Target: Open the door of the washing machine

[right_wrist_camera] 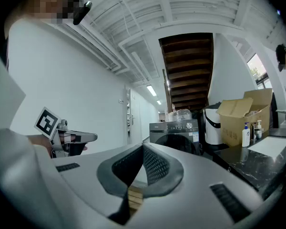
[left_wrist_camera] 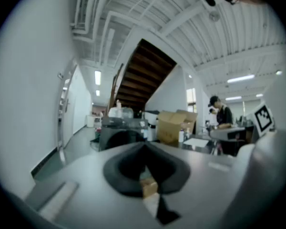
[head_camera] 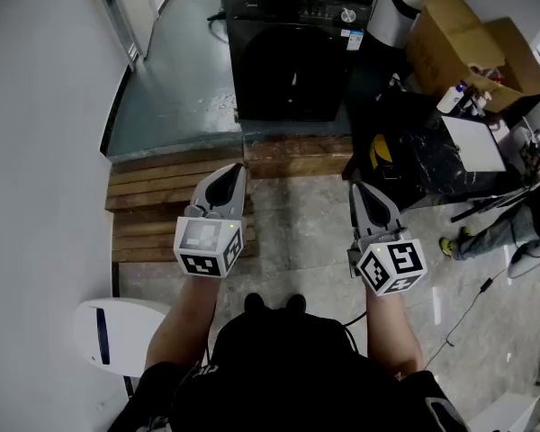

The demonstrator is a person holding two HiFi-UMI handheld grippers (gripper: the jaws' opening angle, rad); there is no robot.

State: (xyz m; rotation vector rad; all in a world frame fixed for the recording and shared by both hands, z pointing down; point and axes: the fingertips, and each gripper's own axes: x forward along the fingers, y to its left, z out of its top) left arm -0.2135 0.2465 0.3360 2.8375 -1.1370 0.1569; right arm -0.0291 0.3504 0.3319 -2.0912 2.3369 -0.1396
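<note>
1. Fingers [head_camera: 239, 192] of left gripper [head_camera: 239, 168] are pressing together, clenched on nothing.
2. Right gripper [head_camera: 355, 187] is showing the same: fingers clenched, nothing between.
3. Both grippers are pointing toward 12 o'clock in head view, the left over wooden planks [head_camera: 153, 196], the right over stone floor [head_camera: 297, 232].
4. Washing machine [head_camera: 292, 61] is standing at 12 o'clock, well apart from both grippers, with its door [head_camera: 288, 75] sitting shut.
5. Cardboard box [head_camera: 472, 48] is sitting at 2 o'clock.
</note>
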